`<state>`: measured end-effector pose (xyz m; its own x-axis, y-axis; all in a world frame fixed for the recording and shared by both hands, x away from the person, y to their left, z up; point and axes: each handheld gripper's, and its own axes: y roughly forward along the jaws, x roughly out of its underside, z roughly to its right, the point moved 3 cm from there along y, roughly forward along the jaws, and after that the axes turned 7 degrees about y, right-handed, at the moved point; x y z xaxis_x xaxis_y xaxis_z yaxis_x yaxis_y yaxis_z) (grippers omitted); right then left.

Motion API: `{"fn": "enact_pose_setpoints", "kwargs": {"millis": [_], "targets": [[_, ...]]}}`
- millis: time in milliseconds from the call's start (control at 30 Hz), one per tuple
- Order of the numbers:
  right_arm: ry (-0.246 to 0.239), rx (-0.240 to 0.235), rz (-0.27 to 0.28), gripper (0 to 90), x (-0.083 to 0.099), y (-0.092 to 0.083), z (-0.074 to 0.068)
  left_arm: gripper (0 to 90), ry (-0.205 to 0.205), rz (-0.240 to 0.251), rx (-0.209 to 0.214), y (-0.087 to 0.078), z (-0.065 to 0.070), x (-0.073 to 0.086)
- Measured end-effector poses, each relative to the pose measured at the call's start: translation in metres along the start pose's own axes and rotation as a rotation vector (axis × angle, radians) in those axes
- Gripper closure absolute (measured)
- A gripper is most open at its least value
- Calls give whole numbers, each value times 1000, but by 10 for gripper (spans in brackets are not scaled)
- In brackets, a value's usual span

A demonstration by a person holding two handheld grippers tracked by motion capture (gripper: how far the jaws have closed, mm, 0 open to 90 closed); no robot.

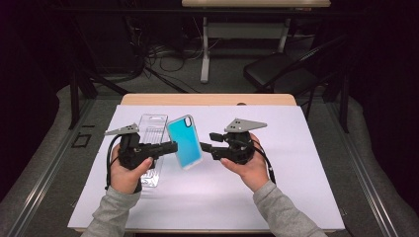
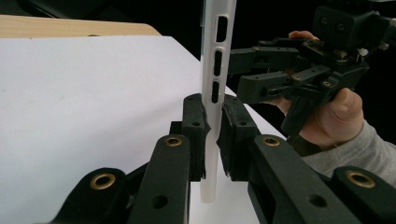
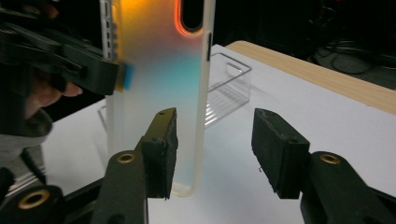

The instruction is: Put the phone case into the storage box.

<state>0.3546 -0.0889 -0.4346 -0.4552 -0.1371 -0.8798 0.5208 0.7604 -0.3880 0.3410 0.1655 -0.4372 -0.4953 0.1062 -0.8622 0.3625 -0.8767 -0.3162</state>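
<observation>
above the white mat (image 1: 296,197), left claw (image 2: 214,135) pinches the unmarked blue phone case (image 1: 184,140); right claw (image 3: 215,154) spread apart.

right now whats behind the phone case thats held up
Behind the phone case a clear plastic tray lies on the white table. The case covers the tray's left part.

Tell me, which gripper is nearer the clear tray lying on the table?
Left. The left gripper hangs right over the clear tray while clamping the phone case. The right gripper is farther off, on the other side of the case, fingers open.
</observation>
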Motion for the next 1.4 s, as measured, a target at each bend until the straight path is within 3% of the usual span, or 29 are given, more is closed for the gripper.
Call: {"fn": "enact_pose_setpoints", "kwargs": {"millis": [667,1400], "targets": [[77,-145,-37,559,0,1,11,816,26,-30,57,11,10,4],[60,-195,-65,685,2,7,7,816,31,-40,68,14,12,5]]}}
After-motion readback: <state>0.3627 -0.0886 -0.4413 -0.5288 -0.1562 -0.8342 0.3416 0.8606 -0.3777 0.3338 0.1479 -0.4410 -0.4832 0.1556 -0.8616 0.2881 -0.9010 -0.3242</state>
